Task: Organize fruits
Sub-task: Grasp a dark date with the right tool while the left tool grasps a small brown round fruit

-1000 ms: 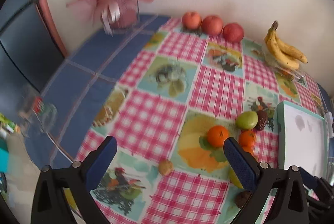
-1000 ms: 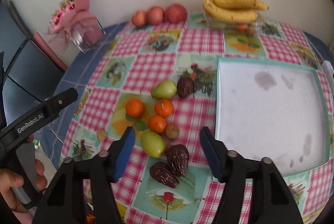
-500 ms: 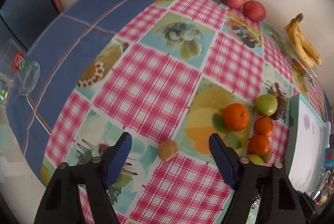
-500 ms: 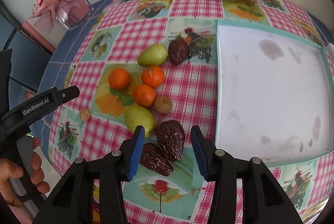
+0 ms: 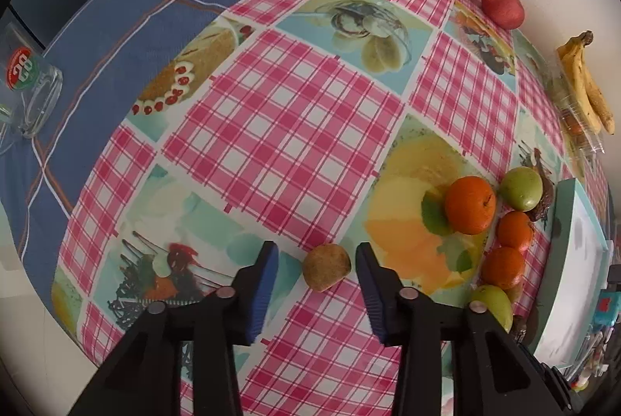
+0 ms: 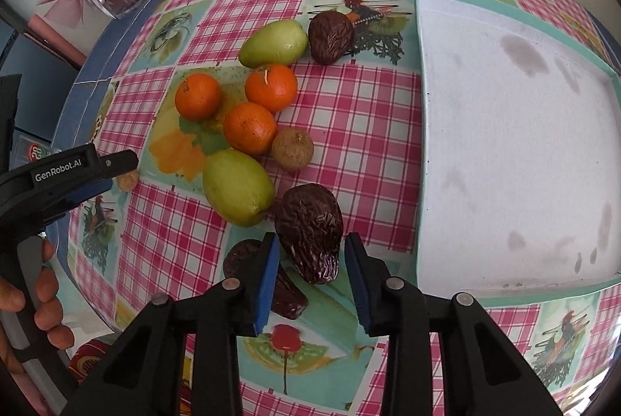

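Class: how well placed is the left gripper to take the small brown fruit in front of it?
Probably well placed. The left gripper is open, and the small brown fruit sits alone between its fingers, apart from the oranges; nothing blocks closing.

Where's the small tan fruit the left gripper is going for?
In the left wrist view the small tan fruit sits on the tablecloth between the open left gripper fingers, untouched, left of the oranges.
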The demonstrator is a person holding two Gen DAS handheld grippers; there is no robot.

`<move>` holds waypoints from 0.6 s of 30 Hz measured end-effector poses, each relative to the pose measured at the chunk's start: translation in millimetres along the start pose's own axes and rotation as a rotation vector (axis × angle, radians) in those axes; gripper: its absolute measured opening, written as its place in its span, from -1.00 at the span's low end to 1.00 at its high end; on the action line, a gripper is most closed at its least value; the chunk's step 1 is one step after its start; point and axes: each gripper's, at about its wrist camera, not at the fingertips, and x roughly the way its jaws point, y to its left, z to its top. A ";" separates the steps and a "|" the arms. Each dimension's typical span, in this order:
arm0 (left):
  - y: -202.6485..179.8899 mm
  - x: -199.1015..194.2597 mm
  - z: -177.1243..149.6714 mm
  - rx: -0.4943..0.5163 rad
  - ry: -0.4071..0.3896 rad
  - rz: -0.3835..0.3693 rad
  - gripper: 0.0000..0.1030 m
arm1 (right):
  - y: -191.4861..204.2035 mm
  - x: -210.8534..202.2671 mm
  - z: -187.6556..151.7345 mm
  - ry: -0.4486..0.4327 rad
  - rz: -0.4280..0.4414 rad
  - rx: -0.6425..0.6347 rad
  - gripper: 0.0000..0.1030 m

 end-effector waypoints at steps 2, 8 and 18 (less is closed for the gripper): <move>-0.1 1.6 -0.3 -0.004 0.005 -0.009 -0.32 | 1.0 -0.8 -0.3 -0.006 -0.003 -0.008 -0.34; 1.0 -1.4 -2.6 -0.013 -0.001 -0.014 -0.47 | 1.6 -2.7 0.1 -0.012 -0.012 -0.009 -0.35; -4.9 -28.7 -2.2 0.006 -0.067 -0.058 -0.47 | 1.9 -19.8 4.4 -0.062 0.012 0.001 -0.47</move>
